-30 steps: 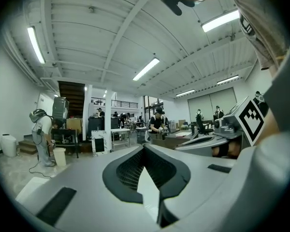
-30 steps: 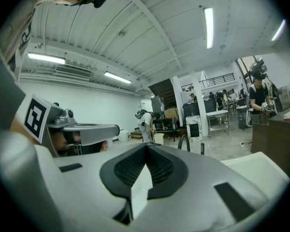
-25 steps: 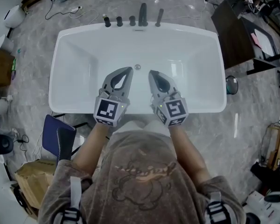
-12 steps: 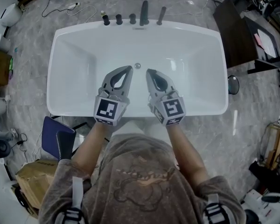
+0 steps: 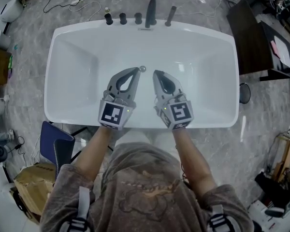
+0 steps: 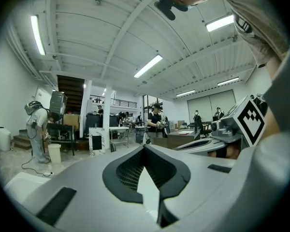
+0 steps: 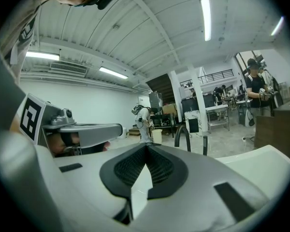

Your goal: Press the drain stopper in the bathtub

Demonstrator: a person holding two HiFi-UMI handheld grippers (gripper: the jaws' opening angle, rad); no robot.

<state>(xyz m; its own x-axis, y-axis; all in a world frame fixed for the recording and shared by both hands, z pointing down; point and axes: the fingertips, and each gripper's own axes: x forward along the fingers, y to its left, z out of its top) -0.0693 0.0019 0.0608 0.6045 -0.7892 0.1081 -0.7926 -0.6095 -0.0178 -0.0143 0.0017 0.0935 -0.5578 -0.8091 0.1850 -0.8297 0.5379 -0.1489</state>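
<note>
The white bathtub point(image 5: 77, 57) fills the middle of the head view. Its small round metal drain stopper point(image 5: 143, 68) sits on the tub floor near the far wall. My left gripper point(image 5: 135, 71) hovers over the tub, shut, with its tip just left of and a little nearer than the stopper. My right gripper point(image 5: 156, 74) is shut too, with its tip to the right of the stopper. Neither holds anything. Both gripper views point up at the room, with the left gripper point(image 6: 145, 147) and the right gripper point(image 7: 146, 147) showing jaws closed together, and neither shows the stopper.
Dark taps and a spout point(image 5: 150, 11) stand along the tub's far rim. A dark table point(image 5: 261, 37) is at the right, a blue seat point(image 5: 55, 144) and a cardboard box point(image 5: 31, 182) at the left. Cables lie on the marble floor. People stand far off in the hall.
Both grippers stay shut in nearly the same spots beside the stopper. The head camera has shifted a little, so the tub looks slightly larger.
</note>
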